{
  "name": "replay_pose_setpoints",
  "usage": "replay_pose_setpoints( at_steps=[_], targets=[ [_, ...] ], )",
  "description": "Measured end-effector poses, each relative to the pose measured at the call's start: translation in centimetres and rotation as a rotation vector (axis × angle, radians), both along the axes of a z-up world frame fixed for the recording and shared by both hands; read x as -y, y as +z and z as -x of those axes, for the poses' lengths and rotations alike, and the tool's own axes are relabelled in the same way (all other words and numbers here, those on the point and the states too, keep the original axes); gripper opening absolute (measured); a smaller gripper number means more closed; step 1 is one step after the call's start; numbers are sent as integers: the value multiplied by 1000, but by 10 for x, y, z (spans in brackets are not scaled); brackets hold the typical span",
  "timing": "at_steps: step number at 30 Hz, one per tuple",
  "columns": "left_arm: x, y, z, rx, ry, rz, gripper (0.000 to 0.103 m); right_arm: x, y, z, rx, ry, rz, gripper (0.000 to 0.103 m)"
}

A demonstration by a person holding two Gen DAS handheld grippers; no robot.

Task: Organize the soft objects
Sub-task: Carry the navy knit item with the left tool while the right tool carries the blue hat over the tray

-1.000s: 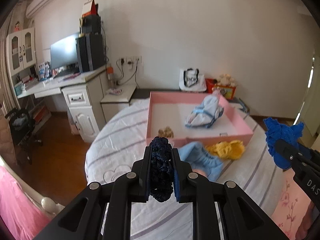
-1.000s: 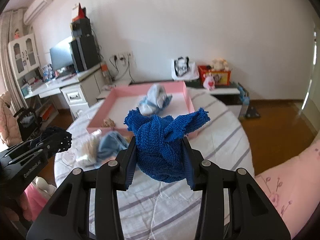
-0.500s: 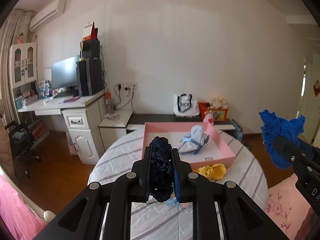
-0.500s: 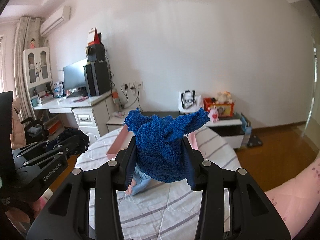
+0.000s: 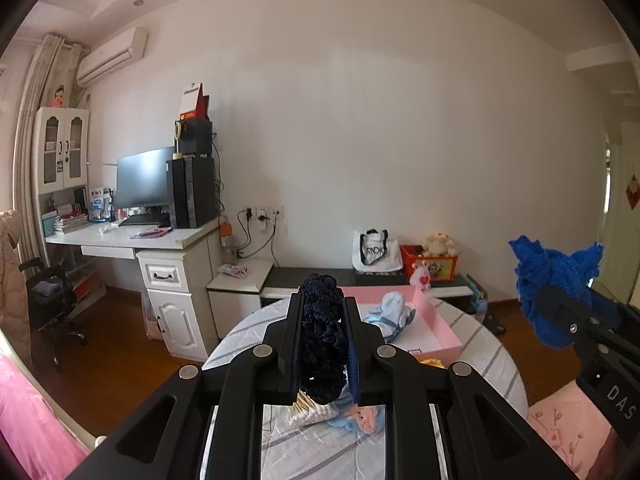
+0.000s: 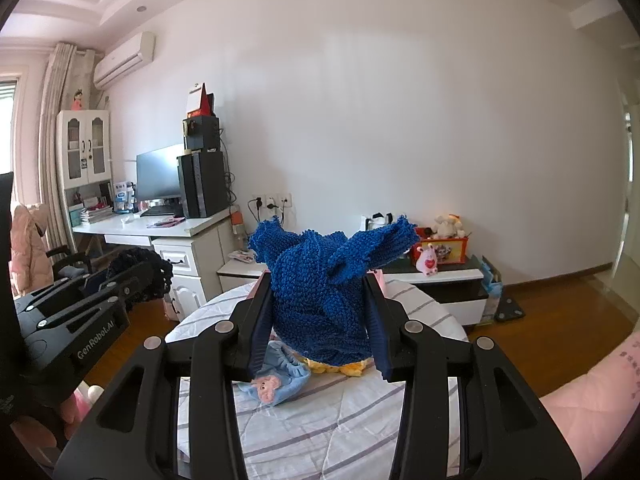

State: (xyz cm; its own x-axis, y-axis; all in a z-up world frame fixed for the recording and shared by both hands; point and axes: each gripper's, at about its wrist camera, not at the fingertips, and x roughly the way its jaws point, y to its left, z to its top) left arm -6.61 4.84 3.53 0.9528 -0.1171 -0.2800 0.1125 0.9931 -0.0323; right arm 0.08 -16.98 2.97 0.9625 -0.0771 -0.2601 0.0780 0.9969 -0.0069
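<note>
Right now your left gripper [image 5: 323, 344] is clamped tight on a navy knitted piece [image 5: 322, 336], and your right gripper [image 6: 320, 312] pinches a bright blue knitted piece [image 6: 320, 284]. You carry both above the striped round table [image 6: 352, 420], probably so they clear the clutter on the way to the pink tray [image 5: 434, 322] at twelve o'clock. One pale blue bundle [image 5: 390, 312] lies in that tray. On the table you have one light blue doll garment [image 6: 280, 380] at six o'clock, one yellow knit [image 6: 340, 366] beside it, and one bunch of cotton swabs [image 5: 310, 410].
</note>
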Motion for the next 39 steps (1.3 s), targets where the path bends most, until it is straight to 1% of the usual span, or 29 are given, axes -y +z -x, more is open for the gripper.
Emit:
replay_pose_setpoints(
  at_steps=[3, 4, 5, 14, 18, 28, 39],
  targets=[
    [3, -5, 4, -4, -1, -1, 15, -1, -1, 0, -1, 4, 0, 39],
    [3, -6, 4, -32, 7, -5, 15, 0, -2, 1, -2, 6, 0, 39],
    [3, -7, 6, -34, 8, -6, 15, 0, -2, 1, -3, 6, 1, 39],
    [5, -8, 1, -68, 11, -14, 15, 1, -2, -1, -5, 1, 4, 39],
    [7, -3, -11, -83, 8, -15, 15, -1, -3, -2, -8, -4, 8, 39],
    [1, -3, -20, -120, -5, -19, 15, -7, -3, -11, -27, -20, 8, 39],
    [5, -7, -54, -176, -16, -33, 15, -5, -8, -28, -58, -37, 3, 39]
  ],
)
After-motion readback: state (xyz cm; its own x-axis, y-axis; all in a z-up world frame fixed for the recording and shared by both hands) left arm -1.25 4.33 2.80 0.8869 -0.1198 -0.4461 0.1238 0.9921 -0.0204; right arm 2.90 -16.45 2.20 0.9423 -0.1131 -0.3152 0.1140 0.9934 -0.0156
